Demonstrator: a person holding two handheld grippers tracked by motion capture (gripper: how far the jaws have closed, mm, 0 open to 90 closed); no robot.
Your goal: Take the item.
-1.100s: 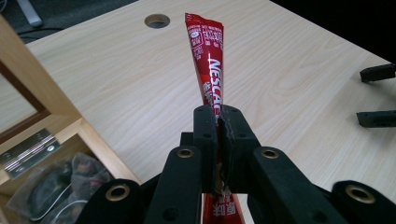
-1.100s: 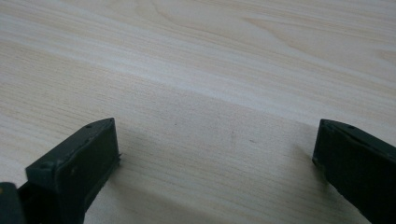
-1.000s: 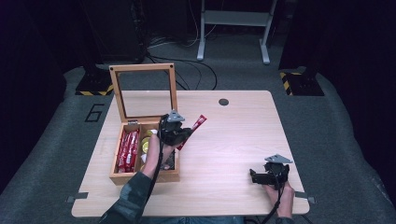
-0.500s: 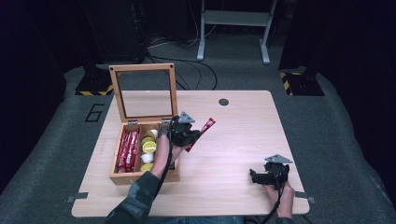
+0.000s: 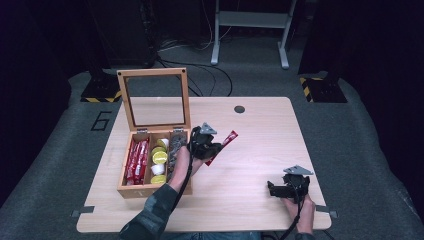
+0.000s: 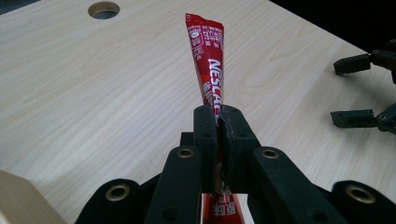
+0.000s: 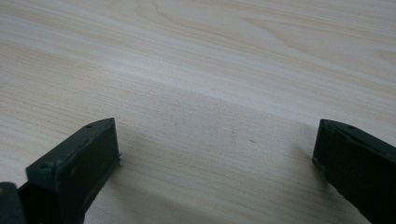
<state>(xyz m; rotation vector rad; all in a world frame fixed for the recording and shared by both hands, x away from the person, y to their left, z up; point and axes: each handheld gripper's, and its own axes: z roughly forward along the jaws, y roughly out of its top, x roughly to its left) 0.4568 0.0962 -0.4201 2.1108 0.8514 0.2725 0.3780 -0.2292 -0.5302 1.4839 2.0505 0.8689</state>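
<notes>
My left gripper hangs just right of the open wooden box, shut on a red Nescafé stick sachet that points up and to the right. In the left gripper view the jaws pinch the sachet near its lower end, above bare tabletop. My right gripper rests near the table's front right edge, its jaws apart. In the right gripper view nothing but wood lies between them. The box holds more red sachets, yellow and white capsules and dark packets.
The box's glass lid stands upright at the back left. A round cable hole sits near the table's far edge. The right gripper also shows at the right edge of the left gripper view. Dark floor surrounds the table.
My left gripper has carried the red sachet rightwards, from over the box's right side to the open tabletop beside it. The right gripper has stayed put.
</notes>
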